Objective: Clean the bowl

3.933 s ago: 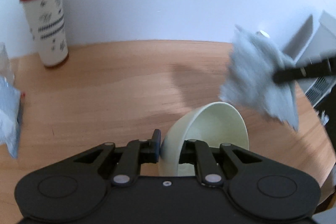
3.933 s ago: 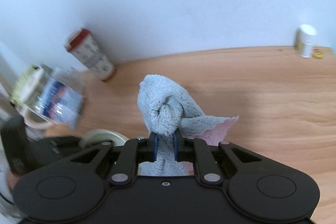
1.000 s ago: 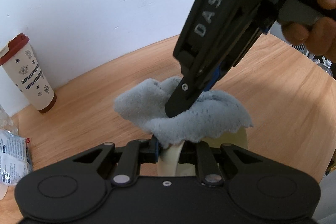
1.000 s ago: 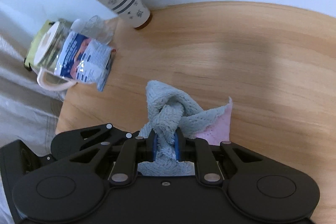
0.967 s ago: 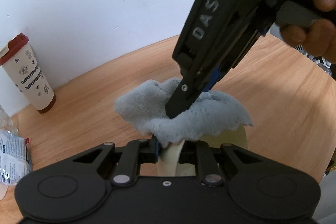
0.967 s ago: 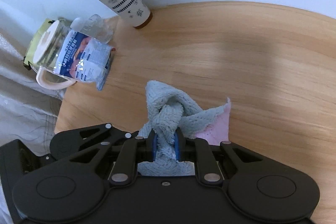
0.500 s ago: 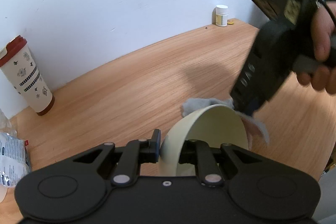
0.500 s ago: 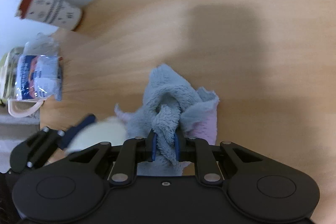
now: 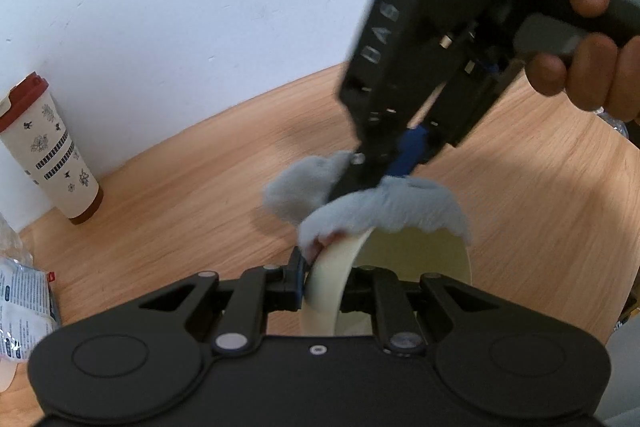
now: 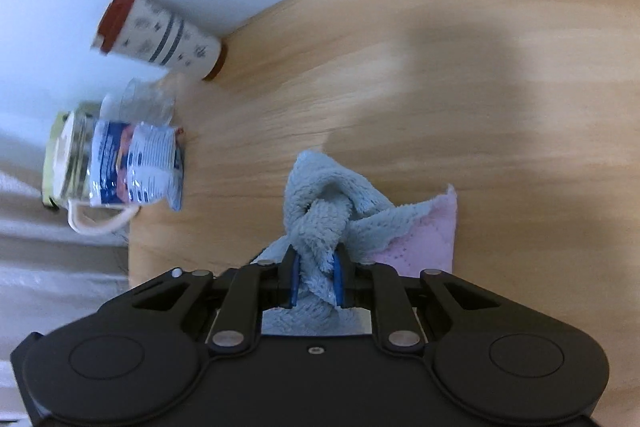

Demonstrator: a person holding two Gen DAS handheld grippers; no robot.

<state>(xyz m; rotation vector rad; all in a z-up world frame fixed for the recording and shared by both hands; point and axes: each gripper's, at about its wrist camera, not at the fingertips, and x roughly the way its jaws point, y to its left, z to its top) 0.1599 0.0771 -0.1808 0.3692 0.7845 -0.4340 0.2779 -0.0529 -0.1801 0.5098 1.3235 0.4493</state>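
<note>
My left gripper [image 9: 325, 277] is shut on the near rim of a cream bowl [image 9: 416, 255], holding it tilted on edge above the wooden table [image 9: 180, 195]. My right gripper [image 10: 316, 281] is shut on a bunched grey-blue cloth with a pink underside [image 10: 332, 203]. In the left wrist view the right gripper [image 9: 384, 175] comes down from the upper right and presses the cloth [image 9: 360, 203] over the bowl's far rim. The bowl is hidden in the right wrist view.
A white paper cup with a red lid [image 9: 48, 151] stands at the back left by the white wall; it also shows in the right wrist view [image 10: 160, 39]. A glass jar and a crumpled blue-white packet [image 10: 132, 163] lie at the table's left edge.
Half a second ago the right gripper and cloth were off to the bowl's right side. Now they are back over the bowl's rim, the cloth draped on it. The bowl stays gripped.
</note>
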